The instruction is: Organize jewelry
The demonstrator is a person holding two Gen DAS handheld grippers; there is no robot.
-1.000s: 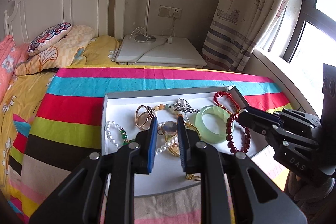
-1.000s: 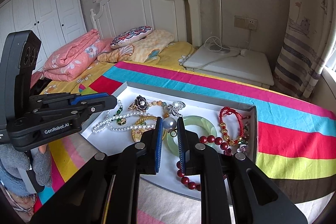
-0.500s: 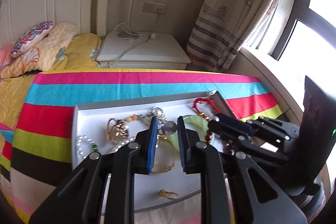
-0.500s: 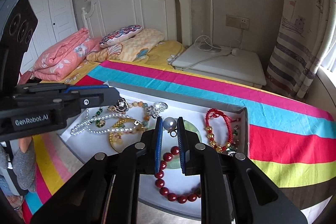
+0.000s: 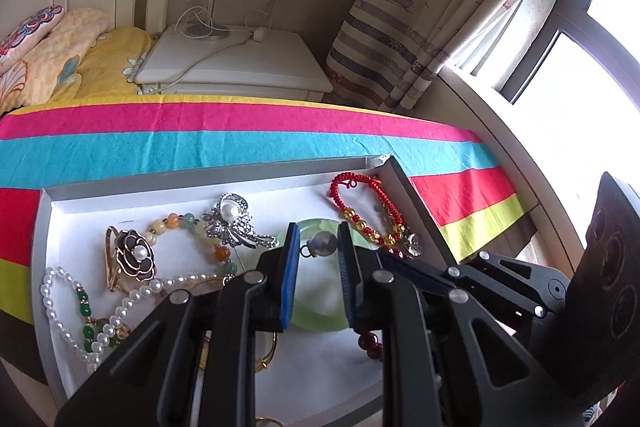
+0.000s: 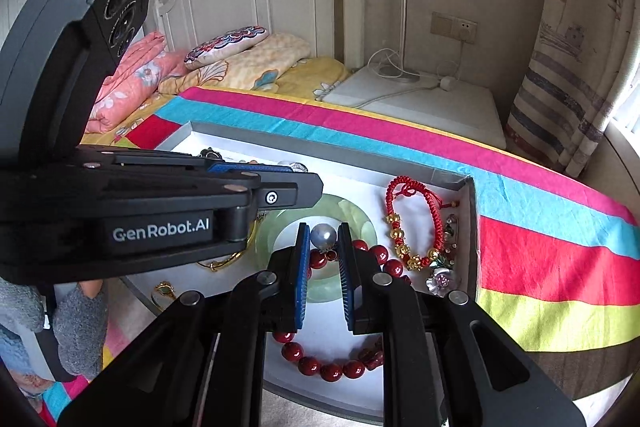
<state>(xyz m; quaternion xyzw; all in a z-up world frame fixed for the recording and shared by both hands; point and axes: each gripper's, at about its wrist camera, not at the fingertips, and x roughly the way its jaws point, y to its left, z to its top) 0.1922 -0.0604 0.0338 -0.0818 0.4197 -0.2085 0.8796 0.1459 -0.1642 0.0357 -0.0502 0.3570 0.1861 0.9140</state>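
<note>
A shallow white tray (image 5: 200, 179) (image 6: 472, 227) lies on a striped cloth and holds the jewelry. My left gripper (image 5: 316, 247) is shut on a grey pearl pendant (image 5: 324, 243) above a jade bangle (image 5: 316, 315). My right gripper (image 6: 323, 247) is shut on another grey pearl (image 6: 323, 235) over the same jade bangle (image 6: 360, 211) and a dark red bead bracelet (image 6: 332, 371). The left gripper (image 6: 312, 187) crosses the right wrist view just beyond it. A red cord bracelet (image 5: 360, 187) (image 6: 416, 195) lies at the tray's right end.
A pearl necklace (image 5: 60, 307), black flower brooch (image 5: 134, 255), silver brooch (image 5: 232, 219) and gold ring (image 6: 164, 291) fill the tray's left. A white nightstand (image 5: 240, 63) with lamp and cable stands behind, beside a curtain (image 5: 420, 27). A gloved hand (image 6: 76, 327) shows low left.
My left gripper has swung right and lower, from the tray's middle to over the jade bangle, close beside the right gripper. The right gripper has sunk slightly. Both still hold their pearls.
</note>
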